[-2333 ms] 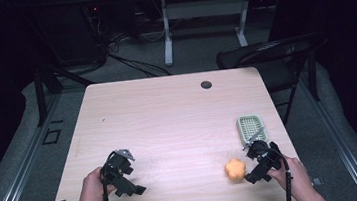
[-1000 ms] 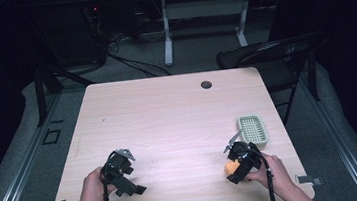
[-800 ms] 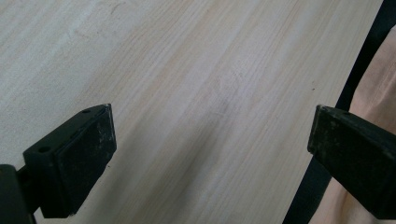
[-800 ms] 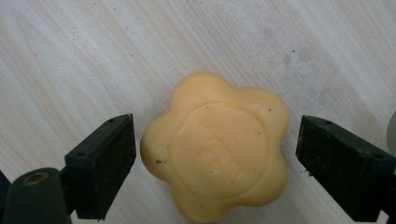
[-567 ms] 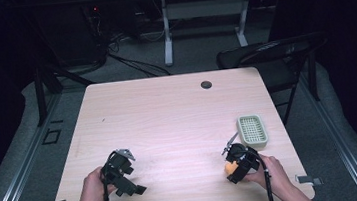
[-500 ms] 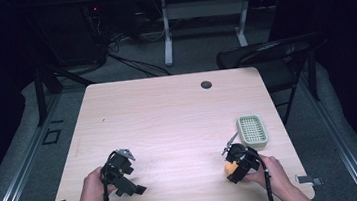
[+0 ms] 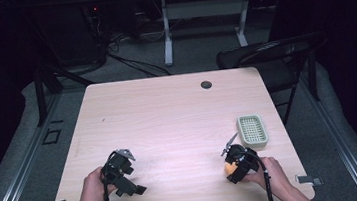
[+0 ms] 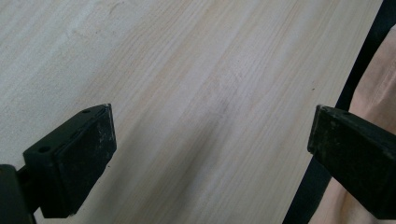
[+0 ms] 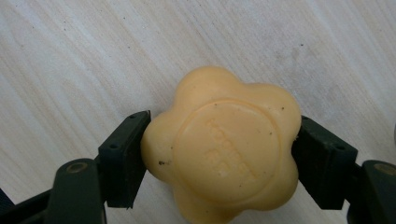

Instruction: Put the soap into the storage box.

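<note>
Just beside the green soap dish [image 7: 251, 131], right gripper [image 7: 233, 163] clamped on flower-shaped orange soap [image 9: 224, 147], left gripper [image 7: 124, 176] well apart, jaws spread wide over bare table [image 7: 168, 116].

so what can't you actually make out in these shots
- Stamped lettering on the soap: right gripper view, too faint and blurred to read.
- Soap's underside: hidden against the table.
- Dish contents: high view, too small.
- Right tool: high view, jaws too small to judge.
</note>
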Action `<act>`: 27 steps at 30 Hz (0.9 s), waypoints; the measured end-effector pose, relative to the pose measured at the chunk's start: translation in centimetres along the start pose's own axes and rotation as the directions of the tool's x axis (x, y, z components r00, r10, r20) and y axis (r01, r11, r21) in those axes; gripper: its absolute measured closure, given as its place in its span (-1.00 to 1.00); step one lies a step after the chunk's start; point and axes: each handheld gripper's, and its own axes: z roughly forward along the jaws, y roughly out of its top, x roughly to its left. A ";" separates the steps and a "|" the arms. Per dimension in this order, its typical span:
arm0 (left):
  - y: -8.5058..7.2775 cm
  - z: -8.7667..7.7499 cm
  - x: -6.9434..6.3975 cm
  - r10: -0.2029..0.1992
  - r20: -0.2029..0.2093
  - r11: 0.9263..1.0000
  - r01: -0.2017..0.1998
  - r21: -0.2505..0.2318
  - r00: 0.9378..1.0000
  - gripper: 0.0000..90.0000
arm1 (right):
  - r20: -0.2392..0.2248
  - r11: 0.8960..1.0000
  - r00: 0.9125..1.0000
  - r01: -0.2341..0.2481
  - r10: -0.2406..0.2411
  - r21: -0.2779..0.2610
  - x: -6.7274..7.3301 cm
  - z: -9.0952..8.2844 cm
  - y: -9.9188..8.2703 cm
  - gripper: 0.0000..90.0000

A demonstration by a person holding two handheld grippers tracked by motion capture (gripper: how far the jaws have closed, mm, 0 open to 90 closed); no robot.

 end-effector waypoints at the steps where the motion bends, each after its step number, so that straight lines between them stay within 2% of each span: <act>1: 0.0 0.0 0.0 0.000 -0.001 1.000 0.000 0.000 1.000 -0.97 | 0.001 1.000 1.000 0.000 0.000 0.000 0.0 0.0 0.0 -0.41; 3: 0.0 0.0 0.0 -0.001 0.001 1.000 0.001 -0.005 1.000 -0.97 | 0.004 1.000 1.000 0.001 -0.001 -0.001 0.0 0.0 0.0 -0.41; 4: 0.0 0.0 0.0 -0.001 -0.002 1.000 0.001 -0.004 1.000 -0.97 | 0.020 1.000 1.000 0.014 -0.014 0.009 0.1 -0.1 0.0 -0.41; 7: 0.0 0.0 0.0 0.000 -0.001 1.000 0.000 -0.004 1.000 -0.97 | 0.008 1.000 1.000 0.005 -0.005 -0.003 0.2 0.0 0.0 -0.41; 9: 0.0 0.0 0.0 0.000 0.000 1.000 0.000 -0.004 1.000 -0.97 | 0.021 1.000 1.000 0.014 -0.014 0.000 0.2 -0.1 0.1 -0.41; 19: -0.1 -0.1 0.0 -0.001 -0.002 1.000 0.001 -0.004 1.000 -0.97 | 0.017 0.999 1.000 0.006 -0.006 -0.033 0.3 -0.8 0.1 -0.41; 26: -0.1 -0.1 0.0 0.001 -0.003 1.000 -0.001 -0.003 1.000 -0.97 | 0.021 1.000 1.000 0.008 -0.007 -0.029 0.2 -1.1 0.1 -0.41; 27: -0.1 -0.1 0.0 0.001 -0.003 1.000 -0.001 -0.003 1.000 -0.97 | 0.032 1.000 0.999 0.010 -0.010 -0.022 0.1 -1.2 0.1 -0.41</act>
